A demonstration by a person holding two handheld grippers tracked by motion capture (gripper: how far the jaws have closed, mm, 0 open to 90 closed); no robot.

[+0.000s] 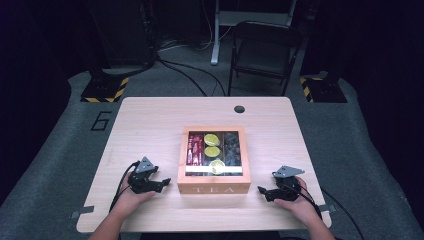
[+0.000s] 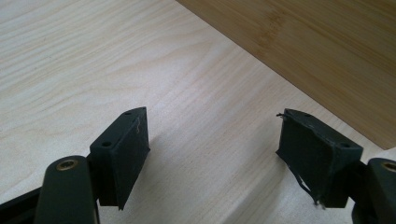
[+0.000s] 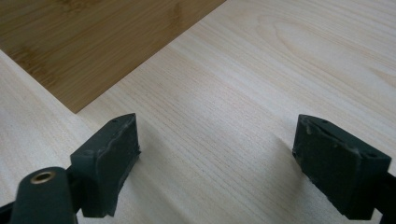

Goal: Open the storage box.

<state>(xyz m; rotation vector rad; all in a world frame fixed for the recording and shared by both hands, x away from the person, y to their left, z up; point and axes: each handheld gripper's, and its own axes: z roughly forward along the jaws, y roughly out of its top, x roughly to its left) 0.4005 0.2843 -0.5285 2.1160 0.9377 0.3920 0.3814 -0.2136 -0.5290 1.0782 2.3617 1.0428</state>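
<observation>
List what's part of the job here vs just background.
In play: wooden tea box with closed window lid; left gripper and right gripper, both open, flanking it on the table.
Background: folding chair, floor cables, striped stand bases.

**Dark workshop around a pale wooden table**

A light wood table [image 1: 150, 125] with a round cable hole [image 1: 239, 109] near its far edge stands on grey carpet [image 1: 55, 170]. A dark "6" [image 1: 101, 120] is marked on the floor to its left. Behind it sits a black folding chair [image 1: 262, 50] beside a pale metal post [image 1: 216, 32]. Two stand bases edged with yellow-black hazard tape [image 1: 105, 90] flank the space, and cables [image 1: 185, 72] trail across the floor. The surroundings fall into deep shadow; light falls mainly on the table.
</observation>
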